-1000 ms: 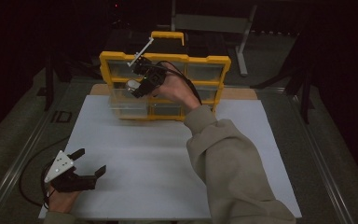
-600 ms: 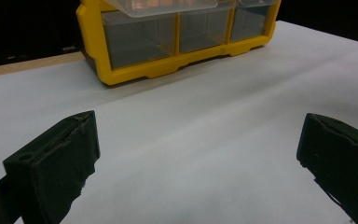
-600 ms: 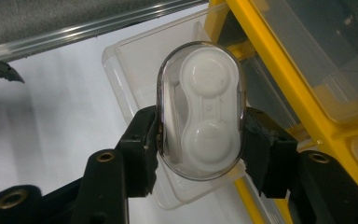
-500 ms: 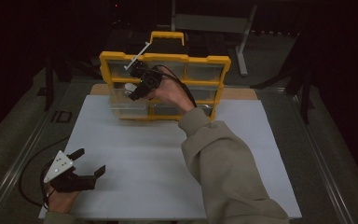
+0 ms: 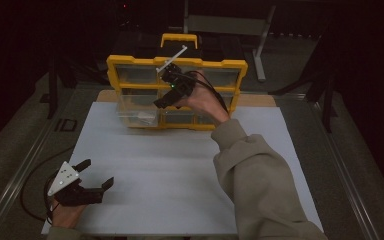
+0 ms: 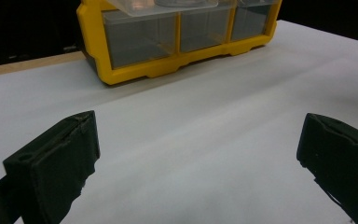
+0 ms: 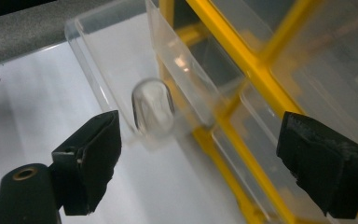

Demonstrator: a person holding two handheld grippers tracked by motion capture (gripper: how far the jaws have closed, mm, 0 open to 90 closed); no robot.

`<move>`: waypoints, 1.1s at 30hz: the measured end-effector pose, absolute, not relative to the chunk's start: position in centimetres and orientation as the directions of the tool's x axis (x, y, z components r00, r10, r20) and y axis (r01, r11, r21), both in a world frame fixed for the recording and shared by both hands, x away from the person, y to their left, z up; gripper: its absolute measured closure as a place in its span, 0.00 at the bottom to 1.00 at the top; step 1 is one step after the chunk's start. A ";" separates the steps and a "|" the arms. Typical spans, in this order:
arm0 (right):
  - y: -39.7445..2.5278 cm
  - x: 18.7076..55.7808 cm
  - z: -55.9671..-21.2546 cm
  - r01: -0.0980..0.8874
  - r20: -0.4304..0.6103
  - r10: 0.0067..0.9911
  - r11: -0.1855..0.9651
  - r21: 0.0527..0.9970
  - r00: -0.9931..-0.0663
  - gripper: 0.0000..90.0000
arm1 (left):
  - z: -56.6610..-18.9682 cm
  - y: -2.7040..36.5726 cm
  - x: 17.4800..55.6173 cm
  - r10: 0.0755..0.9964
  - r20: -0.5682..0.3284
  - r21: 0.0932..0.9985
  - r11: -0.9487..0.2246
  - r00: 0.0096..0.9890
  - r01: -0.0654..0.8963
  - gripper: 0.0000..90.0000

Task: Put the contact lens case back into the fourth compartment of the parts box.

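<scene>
Near the counter's (image 5: 180,165) front left corner the left gripper (image 5: 94,175) rests, jaws apart. At the back edge stands a yellow plastic organiser with clear drawers (image 5: 130,62); one clear drawer (image 5: 137,114) is pulled out, its contents unclear. The right gripper (image 7: 196,154) hovers there, jaws apart.

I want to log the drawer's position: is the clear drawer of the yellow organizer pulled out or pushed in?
Pulled out. The clear drawer juts forward from the yellow organizer, past the neighbouring drawer fronts.
</scene>
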State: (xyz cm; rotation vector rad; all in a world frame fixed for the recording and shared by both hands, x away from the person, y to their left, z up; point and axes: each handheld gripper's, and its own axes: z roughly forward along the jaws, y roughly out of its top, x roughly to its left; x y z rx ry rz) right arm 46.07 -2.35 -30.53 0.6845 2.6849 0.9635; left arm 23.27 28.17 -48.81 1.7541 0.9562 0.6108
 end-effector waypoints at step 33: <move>-20.7 30.7 -42.0 0.351 -0.099 0.683 0.488 0.799 -0.724 0.09 | -48.6 28.4 23.3 0.850 -0.036 0.935 -0.156 0.525 0.318 0.00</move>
